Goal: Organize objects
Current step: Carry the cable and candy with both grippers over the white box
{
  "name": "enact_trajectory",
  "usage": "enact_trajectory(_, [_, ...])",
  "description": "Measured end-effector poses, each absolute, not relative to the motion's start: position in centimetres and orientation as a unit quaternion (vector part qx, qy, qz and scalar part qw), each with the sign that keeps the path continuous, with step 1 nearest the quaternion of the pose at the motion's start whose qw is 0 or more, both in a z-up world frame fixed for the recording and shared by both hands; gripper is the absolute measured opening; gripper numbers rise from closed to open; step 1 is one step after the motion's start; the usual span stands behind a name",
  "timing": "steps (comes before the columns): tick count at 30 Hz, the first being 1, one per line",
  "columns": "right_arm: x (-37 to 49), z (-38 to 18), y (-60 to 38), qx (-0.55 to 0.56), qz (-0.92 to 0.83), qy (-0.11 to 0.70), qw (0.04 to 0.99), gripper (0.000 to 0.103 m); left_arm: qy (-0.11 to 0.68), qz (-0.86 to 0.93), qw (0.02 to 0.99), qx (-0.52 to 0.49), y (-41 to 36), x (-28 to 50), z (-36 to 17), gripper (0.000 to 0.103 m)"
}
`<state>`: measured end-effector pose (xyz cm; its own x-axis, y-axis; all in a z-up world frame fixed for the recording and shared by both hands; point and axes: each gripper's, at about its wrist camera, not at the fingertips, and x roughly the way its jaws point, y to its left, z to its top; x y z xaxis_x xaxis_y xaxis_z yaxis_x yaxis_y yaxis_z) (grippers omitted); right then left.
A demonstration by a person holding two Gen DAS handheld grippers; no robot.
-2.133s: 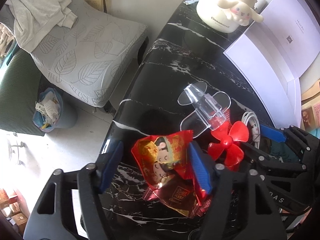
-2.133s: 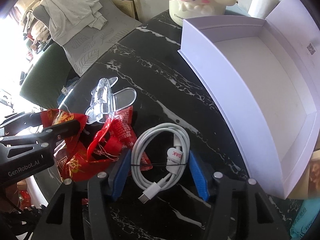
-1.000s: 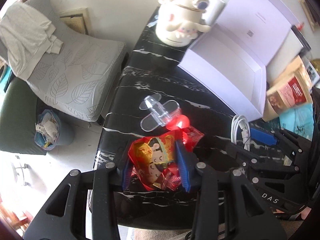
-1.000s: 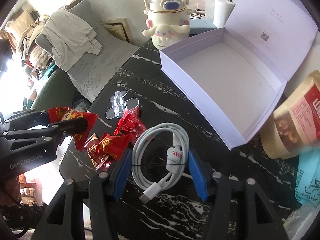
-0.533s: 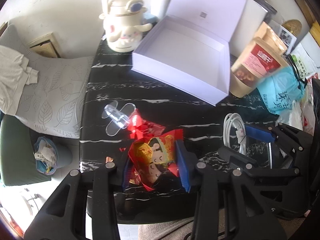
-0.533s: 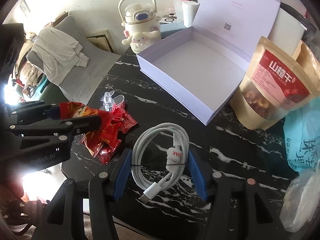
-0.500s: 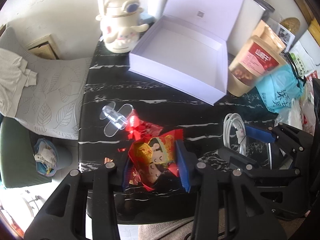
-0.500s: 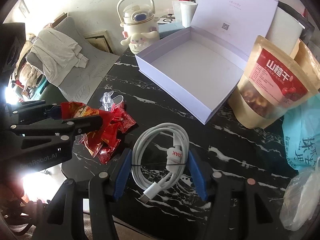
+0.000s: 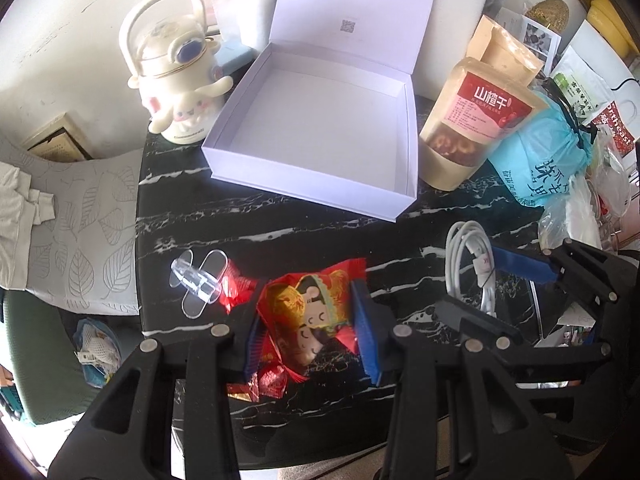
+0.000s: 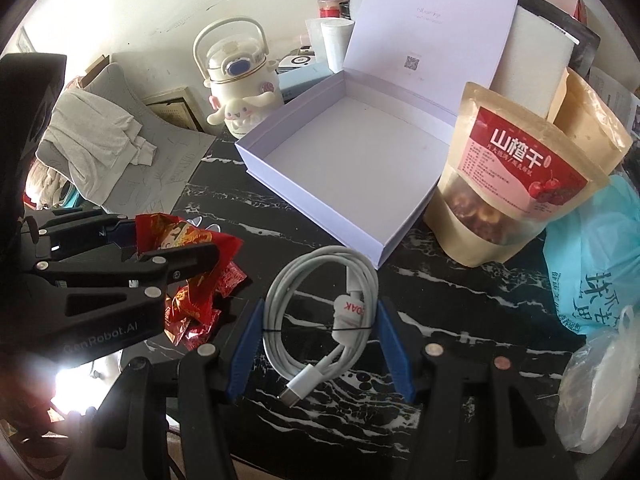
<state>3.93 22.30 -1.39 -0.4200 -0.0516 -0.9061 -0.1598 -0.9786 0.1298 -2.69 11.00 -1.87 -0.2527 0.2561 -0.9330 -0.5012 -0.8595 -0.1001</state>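
Left wrist view: looks steeply down along its own fingers (image 9: pixel 362 320) onto the black marble surface (image 9: pixel 280 228), from above its near edge. Right wrist view: similar steep downward aim, set further right and closer in. Shared by both: open white box (image 9: pixel 320 132), Cinnamoroll kettle (image 9: pixel 176 80), hawthorn snack pouch (image 9: pixel 476 120). Each view catches the other gripper at its side edge.
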Motion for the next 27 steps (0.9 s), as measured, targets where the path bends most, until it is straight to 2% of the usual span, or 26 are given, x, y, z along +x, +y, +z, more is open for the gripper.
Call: enact_trajectory(27, [-6.6, -5.0, 28.4, -0.554, 0.825, 0.098, 0.043, 0.057, 0.127, 0.755, 0.259, -0.589, 15.8, -13.5, -6.1, 0.038])
